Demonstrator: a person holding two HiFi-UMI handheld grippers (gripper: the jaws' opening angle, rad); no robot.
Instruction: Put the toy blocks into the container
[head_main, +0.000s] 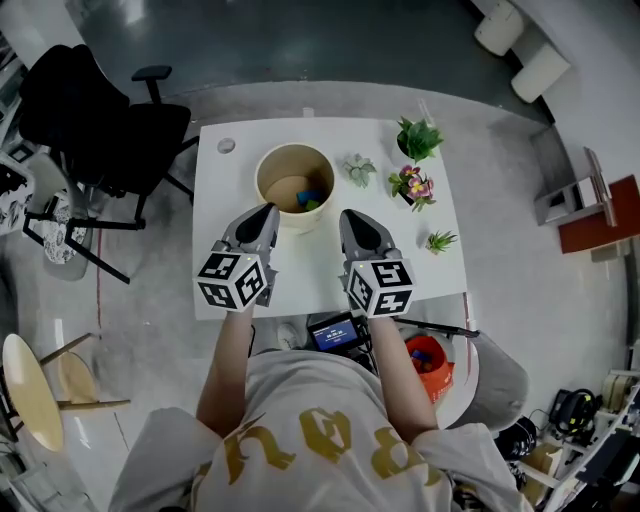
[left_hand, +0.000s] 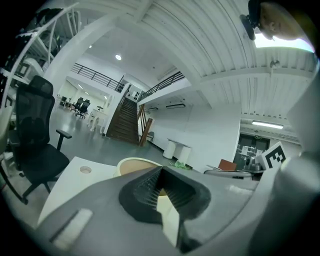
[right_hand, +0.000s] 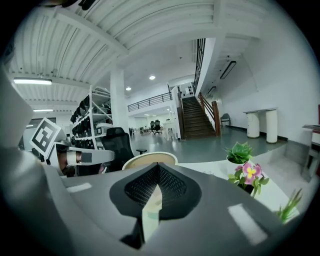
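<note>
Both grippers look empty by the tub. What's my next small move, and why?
Probably swing the right gripper toward the orange bin at your right and open it. Both it and the left gripper are shut on nothing, the container holds only a few blocks, and none lie loose on the table.

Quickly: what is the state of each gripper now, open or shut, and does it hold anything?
Left gripper: shut, holding nothing.
Right gripper: shut, holding nothing.
</note>
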